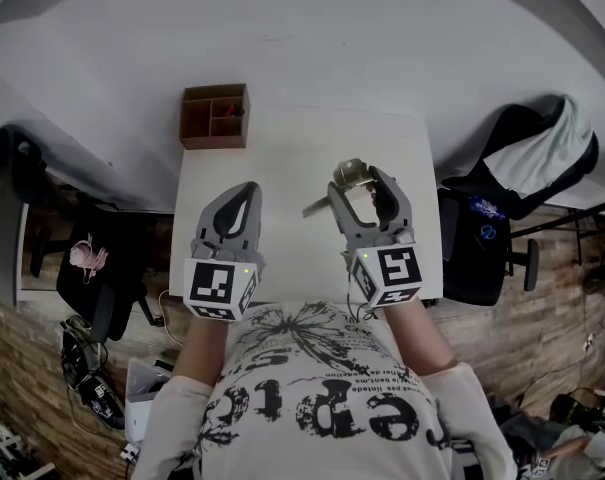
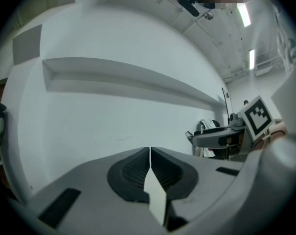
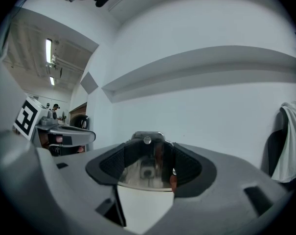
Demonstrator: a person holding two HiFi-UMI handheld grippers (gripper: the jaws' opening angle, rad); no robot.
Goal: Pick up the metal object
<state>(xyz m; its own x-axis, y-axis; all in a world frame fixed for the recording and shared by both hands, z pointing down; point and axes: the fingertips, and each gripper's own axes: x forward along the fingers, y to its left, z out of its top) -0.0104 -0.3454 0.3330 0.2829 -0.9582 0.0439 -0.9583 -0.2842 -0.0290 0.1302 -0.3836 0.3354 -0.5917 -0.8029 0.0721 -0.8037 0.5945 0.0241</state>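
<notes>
The metal object (image 3: 147, 163) is clamped between the jaws of the right hand-held gripper (image 1: 360, 183) and is judged lifted off the white surface (image 1: 282, 163), so the pick-up seems done. The left hand-held gripper (image 1: 240, 196) is closed on nothing. Open room is seen ahead; a wooden box (image 1: 214, 116) is set well apart at the far left corner.
</notes>
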